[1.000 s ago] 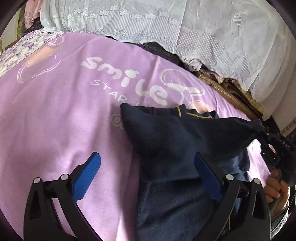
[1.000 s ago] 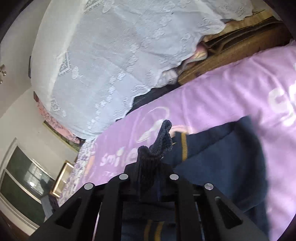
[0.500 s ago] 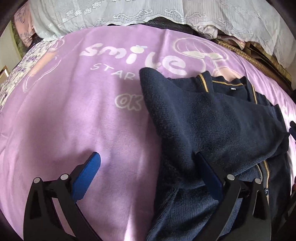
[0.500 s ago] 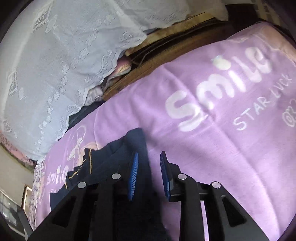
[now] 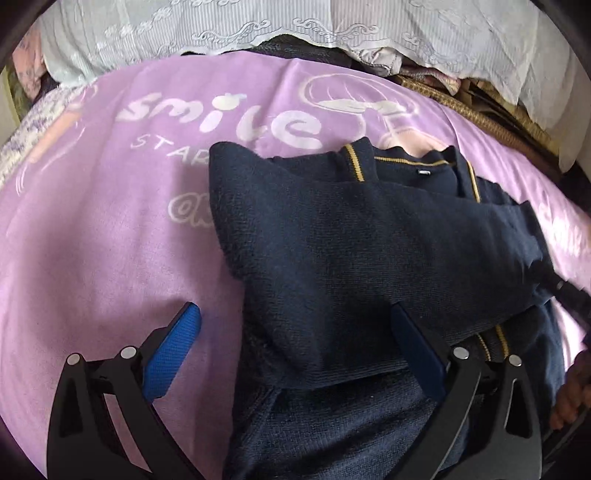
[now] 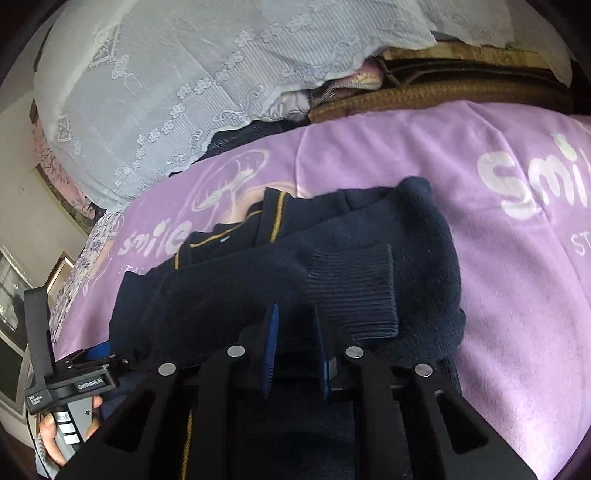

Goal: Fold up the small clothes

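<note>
A small navy knit sweater [image 5: 351,240] with gold-trimmed collar lies on a purple "smile" blanket [image 5: 110,221]. One sleeve is folded across its body; its ribbed cuff [image 6: 354,288] shows in the right wrist view. My left gripper [image 5: 295,339] is wide open, low over the sweater's left edge, its right finger on the fabric. My right gripper [image 6: 295,332] is slightly open and empty, just behind the cuff, over the sweater [image 6: 221,288].
White lace-covered bedding [image 5: 332,26] and a woven mat edge [image 5: 461,107] run along the far side of the blanket. The left hand-held gripper [image 6: 55,369] shows at the left in the right wrist view.
My right gripper carried the sleeve across the sweater, opened and let it go, then drew back. The sleeve now lies flat. My left gripper stayed open.
</note>
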Tool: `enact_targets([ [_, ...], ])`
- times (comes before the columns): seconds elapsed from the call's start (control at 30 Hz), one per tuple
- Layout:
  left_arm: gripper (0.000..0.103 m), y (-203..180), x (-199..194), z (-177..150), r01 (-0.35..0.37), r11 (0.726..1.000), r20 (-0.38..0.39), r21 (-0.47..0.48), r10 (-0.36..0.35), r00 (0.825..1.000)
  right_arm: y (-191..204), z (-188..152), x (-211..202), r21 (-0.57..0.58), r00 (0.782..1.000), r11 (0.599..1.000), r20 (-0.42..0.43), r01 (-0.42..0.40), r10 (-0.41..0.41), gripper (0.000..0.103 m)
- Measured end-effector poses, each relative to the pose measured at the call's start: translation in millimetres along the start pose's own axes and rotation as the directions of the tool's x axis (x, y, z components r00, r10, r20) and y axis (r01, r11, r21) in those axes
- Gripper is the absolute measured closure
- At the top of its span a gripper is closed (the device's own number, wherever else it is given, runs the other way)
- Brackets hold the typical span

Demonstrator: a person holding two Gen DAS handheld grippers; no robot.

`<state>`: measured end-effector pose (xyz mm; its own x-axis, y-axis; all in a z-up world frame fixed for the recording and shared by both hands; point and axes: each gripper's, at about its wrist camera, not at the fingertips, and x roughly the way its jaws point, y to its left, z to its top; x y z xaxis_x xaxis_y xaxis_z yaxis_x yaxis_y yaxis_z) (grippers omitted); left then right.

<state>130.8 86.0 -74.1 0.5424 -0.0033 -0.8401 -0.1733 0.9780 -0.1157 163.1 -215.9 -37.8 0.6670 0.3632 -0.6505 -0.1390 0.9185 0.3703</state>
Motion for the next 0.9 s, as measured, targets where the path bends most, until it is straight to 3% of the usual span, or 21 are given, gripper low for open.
enact_targets([
  [0.13,0.004,2.7,0.7,-5.1,-0.004,1.0,0.001,0.009,0.004,1.0,-22.8,-14.2,-7.0,0.067,0.999,0.997,-0.025,-0.031,0.032,0.103],
  [0.23,0.004,6.9,-0.2,-8.7,-0.02,1.0,-0.007,0.015,0.021,1.0,-31.7,-24.2,-12.3,0.102,0.997,0.993,-0.036,-0.068,0.072,0.103],
  [0.37,0.004,13.4,-17.4,-16.7,-0.048,0.999,0.015,0.002,0.048,0.999,-29.1,-27.1,-21.5,0.106,0.999,0.994,-0.032,-0.024,0.028,0.103],
  [0.43,0.005,12.2,-34.7,-14.3,-0.028,1.0,0.061,0.006,0.028,0.998,-16.0,-22.0,-32.9,0.067,1.0,0.998,0.007,0.021,-0.021,0.097],
  [0.57,0.005,-6.3,-54.9,8.1,0.066,0.997,0.123,0.027,-0.069,0.99,9.9,2.1,-34.4,0.035,0.997,0.998,0.048,-0.06,0.059,0.097],
  [0.73,0.005,-45.0,-29.6,37.6,0.082,0.994,0.109,0.071,-0.089,0.99,24.6,29.9,13.8,0.075,0.99,0.987,-0.016,-0.141,0.143,0.097],
  [0.83,0.005,-50.2,7.9,38.2,-0.007,0.996,0.057,0.084,0.002,0.998,4.8,26.7,41.2,0.138,0.988,0.98,-0.043,-0.142,0.149,0.1],
  [0.9,0.004,-45.3,27.9,35.6,-0.007,0.997,0.03,0.079,0.004,1.0,-14.6,24.2,48.1,0.205,0.971,0.953,-0.045,-0.221,0.235,0.103],
])
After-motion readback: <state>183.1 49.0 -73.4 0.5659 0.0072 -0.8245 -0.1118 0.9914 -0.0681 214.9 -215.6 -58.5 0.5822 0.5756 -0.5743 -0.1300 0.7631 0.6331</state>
